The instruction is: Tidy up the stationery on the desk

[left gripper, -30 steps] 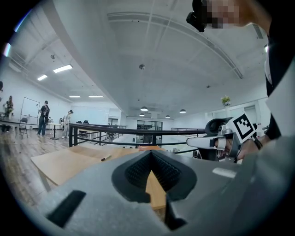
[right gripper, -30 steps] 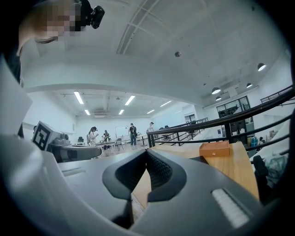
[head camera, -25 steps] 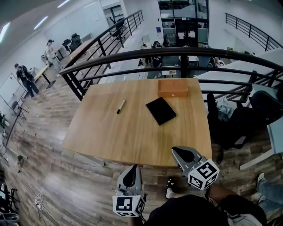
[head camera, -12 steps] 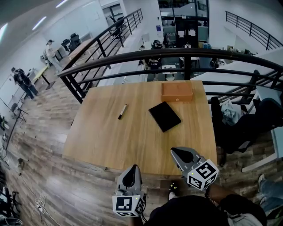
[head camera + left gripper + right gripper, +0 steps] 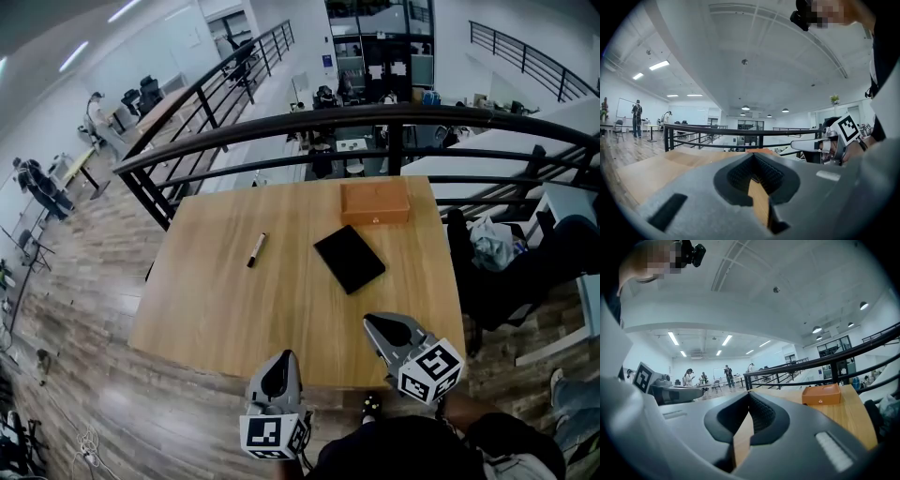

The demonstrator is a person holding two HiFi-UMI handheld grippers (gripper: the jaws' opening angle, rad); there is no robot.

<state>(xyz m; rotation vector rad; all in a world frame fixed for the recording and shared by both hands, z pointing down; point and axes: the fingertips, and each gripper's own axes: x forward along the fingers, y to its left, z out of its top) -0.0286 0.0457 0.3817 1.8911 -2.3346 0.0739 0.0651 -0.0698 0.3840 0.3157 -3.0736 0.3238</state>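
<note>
Inspection of the head view: the wooden table (image 5: 234, 309) filled the centre of the frame, with a black railing (image 5: 375, 114) running behind its far edge. Three items lay on it.

1. A marker pen (image 5: 257, 249) lay alone, left of centre.
2. A black notebook (image 5: 349, 259) lay flat, right of centre, turned at an angle to the table edges and well apart from the pen.
3. A closed orange-brown box (image 5: 375, 202) sat at the far edge, just above the notebook in the frame and not touching it.

The left tongs (image 5: 280, 364) were at the lower centre of the frame, with the tip at the near table edge. The left gripper view showed the jaws shut together with nothing between them. Only a sliver of table top showed through the notch.

The right tongs (image 5: 377, 325) were lower right of centre, with the tip over the near edge of the table. The right gripper view showed these jaws likewise together and empty, with the box at middle right.

Neither tongs touched any item. People stood at upper left, beyond the railing.
</note>
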